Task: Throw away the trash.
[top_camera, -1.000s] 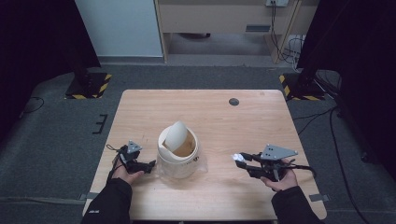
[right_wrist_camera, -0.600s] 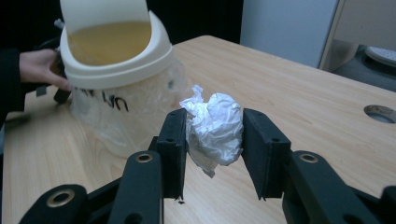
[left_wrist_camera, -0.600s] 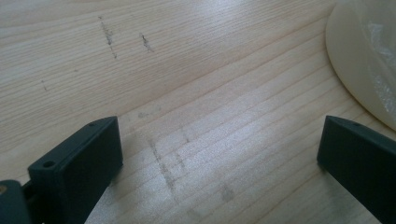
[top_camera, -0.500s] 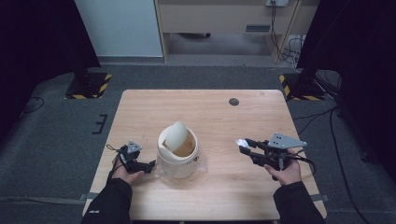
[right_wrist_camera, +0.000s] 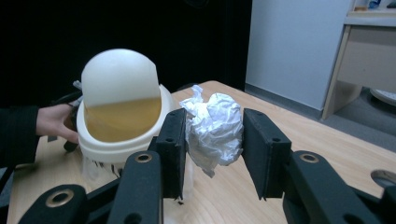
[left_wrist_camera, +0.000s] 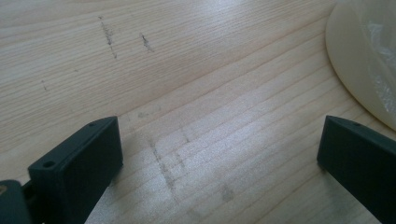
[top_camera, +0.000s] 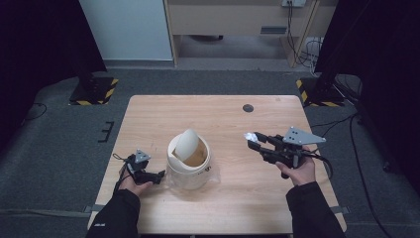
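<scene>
Right gripper [top_camera: 252,140] — jaws clamped on a crumpled paper ball [right_wrist_camera: 214,127], held clear above the table [top_camera: 237,208], to the right of the small bin [top_camera: 188,161]. Bin's swing lid [right_wrist_camera: 120,77] tilted, opening showing. Left gripper [top_camera: 159,175] — jaws apart, nothing between them, low over the wood just beside the bin's left side.

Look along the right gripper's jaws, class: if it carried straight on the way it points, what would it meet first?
Probably the white swing-lid bin. The right gripper, shut on a crumpled paper ball, points toward it across bare table. Depth is unclear, so it might pass just beside the lid.
</scene>
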Available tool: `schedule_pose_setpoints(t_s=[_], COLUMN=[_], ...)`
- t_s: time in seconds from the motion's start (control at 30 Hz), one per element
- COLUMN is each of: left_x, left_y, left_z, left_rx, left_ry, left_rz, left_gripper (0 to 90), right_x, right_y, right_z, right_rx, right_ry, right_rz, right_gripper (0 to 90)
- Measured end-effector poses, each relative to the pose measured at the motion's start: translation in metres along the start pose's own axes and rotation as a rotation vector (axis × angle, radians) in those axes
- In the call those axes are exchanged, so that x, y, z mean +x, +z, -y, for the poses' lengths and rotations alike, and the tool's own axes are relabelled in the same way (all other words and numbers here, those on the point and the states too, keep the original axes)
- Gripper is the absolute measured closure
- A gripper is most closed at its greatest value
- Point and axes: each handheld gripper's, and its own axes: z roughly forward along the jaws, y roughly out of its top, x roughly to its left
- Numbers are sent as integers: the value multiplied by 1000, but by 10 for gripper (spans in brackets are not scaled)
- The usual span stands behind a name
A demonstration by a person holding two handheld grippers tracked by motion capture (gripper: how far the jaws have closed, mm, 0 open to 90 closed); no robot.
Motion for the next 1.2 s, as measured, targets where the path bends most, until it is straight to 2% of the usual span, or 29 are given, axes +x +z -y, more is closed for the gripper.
schedule_pose_setpoints(t_s=[0.23, 0.63, 0.7, 0.83, 1.2], left_x=[0, 0, 0, 0, 0], left_y=[0, 0, 0, 0, 0], left_z=[0, 0, 0, 0, 0], left_rx=[0, 0, 0, 0, 0], left_ry=[0, 0, 0, 0, 0], left_rz=[0, 0, 0, 0, 0], left_gripper=[0, 0, 0, 0, 0], right_x=[5, 20, 22, 23, 25], right_y=[12, 43, 49, 57, 68], right_z=[-11, -25, -24, -19, -14], right_rx=[-18, -7, -14, 6, 26], right_ry=[0, -34, -21, -22, -14], right_rz=[-29, -81, -97, -99, -117], right_gripper=[612, 608, 609, 608, 615])
